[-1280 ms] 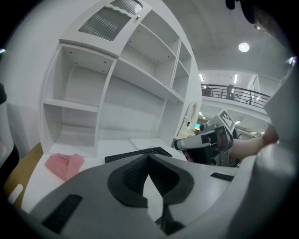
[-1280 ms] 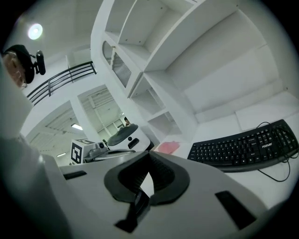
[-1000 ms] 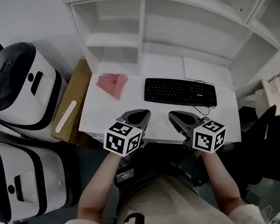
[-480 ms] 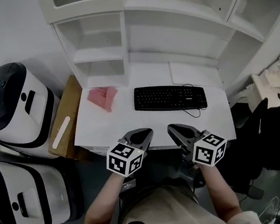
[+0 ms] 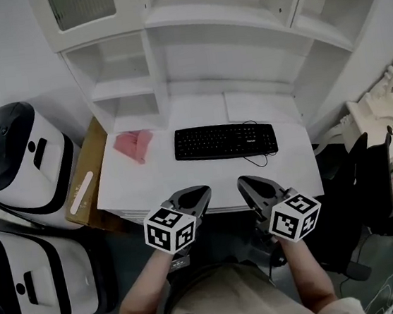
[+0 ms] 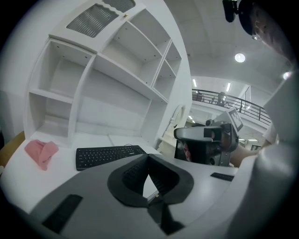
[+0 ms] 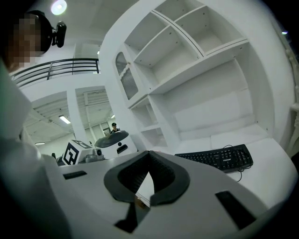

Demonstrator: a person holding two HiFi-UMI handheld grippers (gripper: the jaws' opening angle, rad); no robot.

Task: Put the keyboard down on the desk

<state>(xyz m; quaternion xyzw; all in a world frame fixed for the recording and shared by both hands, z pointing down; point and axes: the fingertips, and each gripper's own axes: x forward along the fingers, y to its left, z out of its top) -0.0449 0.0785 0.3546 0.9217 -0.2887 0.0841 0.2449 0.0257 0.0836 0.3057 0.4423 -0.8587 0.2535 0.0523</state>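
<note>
Black keyboard point(image 5: 225, 141) lies flat on the white worktop point(image 5: 151, 190), toward the back, long side facing me. Its cable point(image 5: 257, 158) loops on the surface near the right end. Pink cloth point(image 5: 133, 145) is crumpled to the keyboard's left, apart from it. At the worktop's front edge I've got my left tool point(image 5: 199, 191) and right tool point(image 5: 246, 182) side by side, both well short of the keyboard. Each has its jaws together and holds nothing. White shelf unit point(image 5: 224, 35) stands behind the worktop. Cardboard box point(image 5: 86, 180) leans at the worktop's left side, with two white-and-black machines point(image 5: 18, 153) beyond it.
</note>
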